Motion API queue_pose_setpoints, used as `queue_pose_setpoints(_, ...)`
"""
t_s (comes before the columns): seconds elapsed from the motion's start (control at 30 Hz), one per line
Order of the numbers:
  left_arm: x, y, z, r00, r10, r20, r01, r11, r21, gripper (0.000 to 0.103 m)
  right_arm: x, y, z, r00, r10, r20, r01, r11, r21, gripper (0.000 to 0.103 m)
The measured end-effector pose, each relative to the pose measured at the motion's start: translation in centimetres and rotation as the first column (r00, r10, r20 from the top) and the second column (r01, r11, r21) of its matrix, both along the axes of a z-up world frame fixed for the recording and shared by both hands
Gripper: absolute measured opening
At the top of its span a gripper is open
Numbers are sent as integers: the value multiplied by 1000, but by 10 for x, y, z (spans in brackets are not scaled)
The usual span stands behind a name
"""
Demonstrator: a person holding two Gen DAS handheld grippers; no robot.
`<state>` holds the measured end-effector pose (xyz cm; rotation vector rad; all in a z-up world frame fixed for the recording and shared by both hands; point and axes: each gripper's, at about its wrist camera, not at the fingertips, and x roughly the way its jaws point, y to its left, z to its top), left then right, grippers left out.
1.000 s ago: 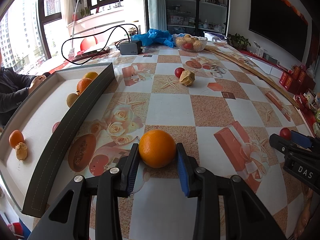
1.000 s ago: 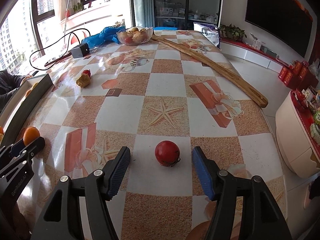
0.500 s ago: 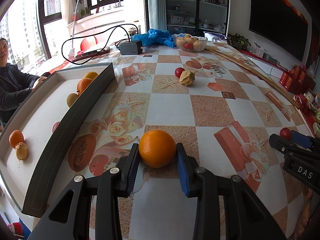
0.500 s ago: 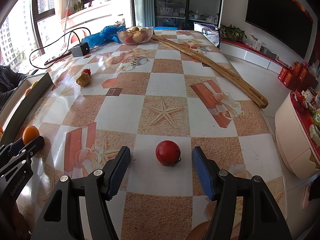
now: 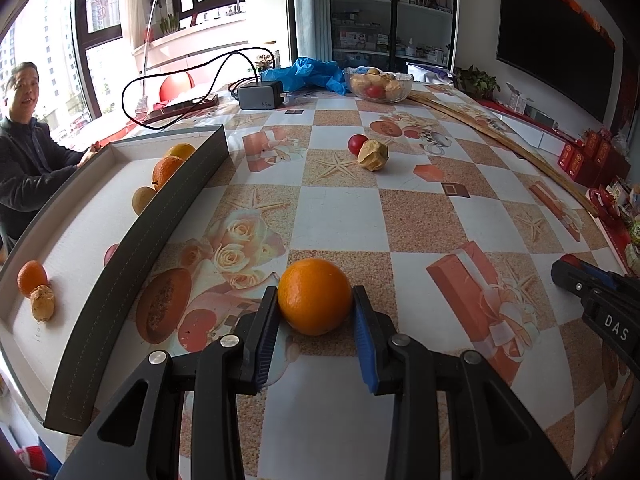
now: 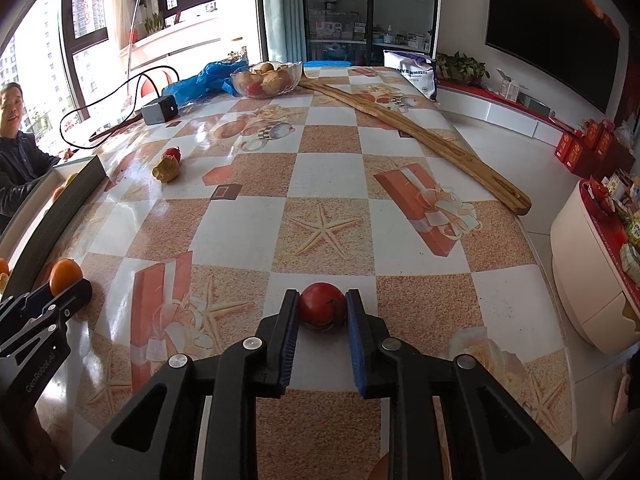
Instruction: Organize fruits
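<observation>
In the left wrist view the left gripper [image 5: 315,316] is clamped on an orange [image 5: 314,297] at 6 o'clock, blue pads pressed to both its flanks, the fruit resting on the patterned tablecloth [image 5: 340,224]. In the right wrist view the right gripper [image 6: 322,312] has just been closing, and its jaws now stand narrow, pinching a small red fruit [image 6: 322,307] that sits on the cloth at 6 o'clock.

The relation that matters is where the tray [image 5: 132,236] lies: its dark wall runs from about 7 o'clock up to 11 o'clock of the left gripper, long axis slanting away, so the left hand is much the nearer one. The right gripper shows only at the 3 o'clock edge of that view, well apart from the tray, and would probably have to cross the table to reach it.

Inside the tray lie several oranges and two tan, knobbly fruits; one reddish piece is mostly hidden behind the wall. Further off, at 12 o'clock, a second red fruit [image 5: 357,144] touches a crumpled tan fruit [image 5: 372,155]. Beyond them stands a glass bowl [image 5: 378,86] of fruit, its contents hard to sort. The tray's near corner is cut off by the frame.
</observation>
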<state>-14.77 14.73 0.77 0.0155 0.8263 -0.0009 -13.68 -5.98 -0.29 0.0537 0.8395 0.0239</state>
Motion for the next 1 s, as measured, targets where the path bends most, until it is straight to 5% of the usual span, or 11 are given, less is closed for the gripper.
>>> queue_pose_setpoints(0.53, -12, 63, 35, 997, 62, -47, -69, 979, -194, 38, 1, -29, 4, 994, 69, -87, -46, 969, 242, 24)
queue_pose_setpoints(1.0, -22, 47, 35, 999, -25, -30, 19, 979, -202, 38, 5, -24, 42, 997, 61, -48, -48, 971, 236, 24)
